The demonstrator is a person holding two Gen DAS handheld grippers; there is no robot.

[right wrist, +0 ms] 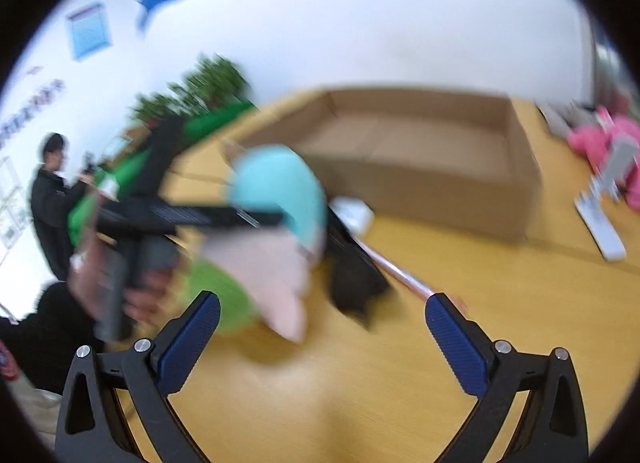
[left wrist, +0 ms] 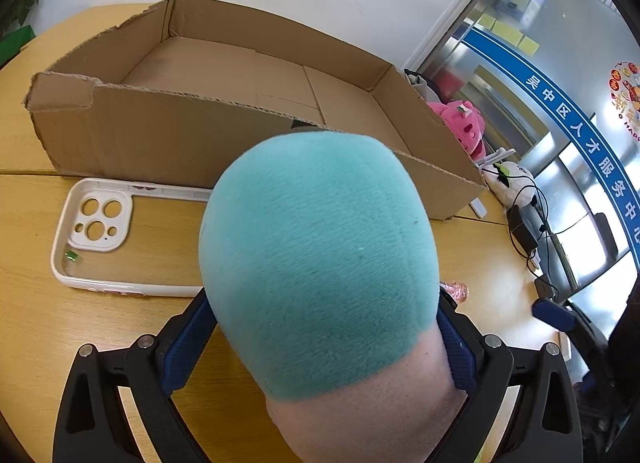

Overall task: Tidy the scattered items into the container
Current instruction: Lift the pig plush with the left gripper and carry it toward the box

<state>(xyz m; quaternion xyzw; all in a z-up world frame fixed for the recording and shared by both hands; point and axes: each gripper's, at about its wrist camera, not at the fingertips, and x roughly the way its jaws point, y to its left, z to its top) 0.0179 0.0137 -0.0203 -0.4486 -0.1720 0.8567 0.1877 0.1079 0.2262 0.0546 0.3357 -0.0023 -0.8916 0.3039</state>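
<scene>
A plush toy with a teal top and pale pink underside fills the left wrist view. My left gripper is shut on it, blue pads pressed into both flanks. Just beyond stands the open cardboard box, only bare cardboard showing inside. A white phone case lies flat on the table in front of the box, left of the toy. The blurred right wrist view shows the same plush toy lifted over the table near the box. My right gripper hangs open above bare tabletop, holding nothing. A pink pen lies just ahead of it.
A pink plush, a white plush and black cables sit right of the box. A person's hand grips the left tool. Another person stands far left by green plants. A white flat object lies at right.
</scene>
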